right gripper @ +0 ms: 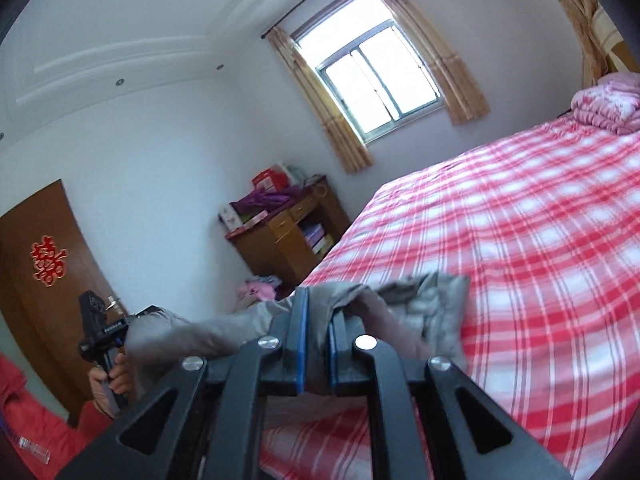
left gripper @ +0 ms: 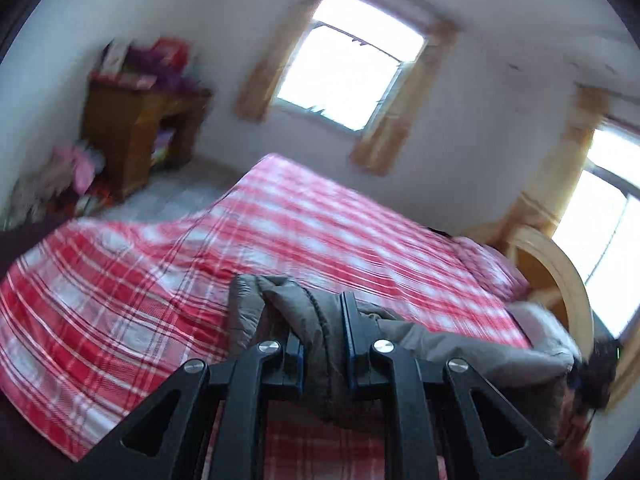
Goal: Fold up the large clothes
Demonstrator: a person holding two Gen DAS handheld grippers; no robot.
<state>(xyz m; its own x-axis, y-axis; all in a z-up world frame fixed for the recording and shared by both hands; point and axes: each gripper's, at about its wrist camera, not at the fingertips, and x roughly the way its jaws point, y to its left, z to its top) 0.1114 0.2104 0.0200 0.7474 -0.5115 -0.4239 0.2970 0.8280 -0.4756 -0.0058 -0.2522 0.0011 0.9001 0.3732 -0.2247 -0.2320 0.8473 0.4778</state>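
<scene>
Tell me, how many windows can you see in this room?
2. One window is in the wall past the far side of the bed; another window is beside the headboard. More may be hidden.

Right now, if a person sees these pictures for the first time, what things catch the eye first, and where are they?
The red plaid bed fills the middle and right of both views. A grey jacket hangs over its near edge, pinched at one end by the left tongs and at the other by the right tongs. Behind, a bright window with tan curtains glows on the far wall, above a cluttered wooden desk.
</scene>
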